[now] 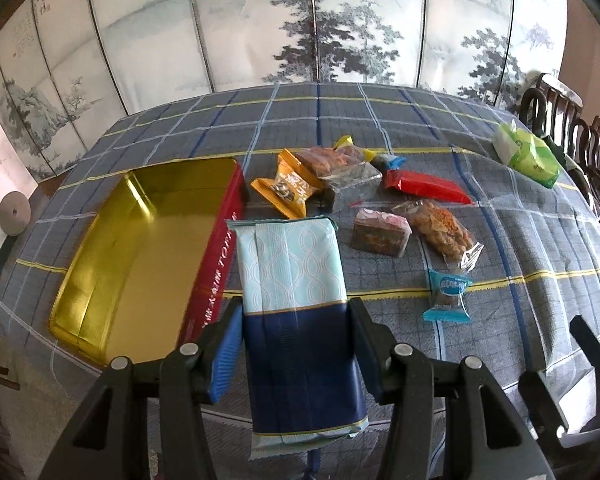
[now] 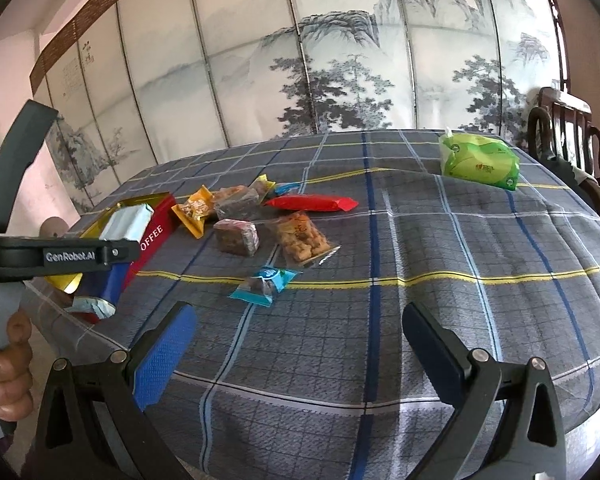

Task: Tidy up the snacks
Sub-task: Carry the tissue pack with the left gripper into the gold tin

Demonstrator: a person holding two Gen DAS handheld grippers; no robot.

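My left gripper [image 1: 296, 332] is shut on a long blue and pale-teal snack packet [image 1: 292, 280], held above the cloth just right of the open red tin [image 1: 140, 248] with its gold inside. In the right wrist view the same packet [image 2: 126, 220] hangs at the tin [image 2: 156, 228]. My right gripper [image 2: 300, 344] stands open above bare cloth, nothing between its fingers. Loose snacks lie mid-table: an orange packet [image 1: 288, 190], a red packet [image 1: 426, 186], a brown cake [image 1: 380, 232], a clear bag of nuts [image 1: 440, 228] and a small blue candy [image 1: 448, 294].
A green tissue pack [image 1: 528, 154] lies at the far right of the plaid tablecloth [image 2: 460, 280]. Dark wooden chairs [image 2: 572, 136] stand beyond the right edge. A painted folding screen [image 2: 340, 60] backs the table. A person's hand [image 2: 8, 372] grips the left gripper's handle.
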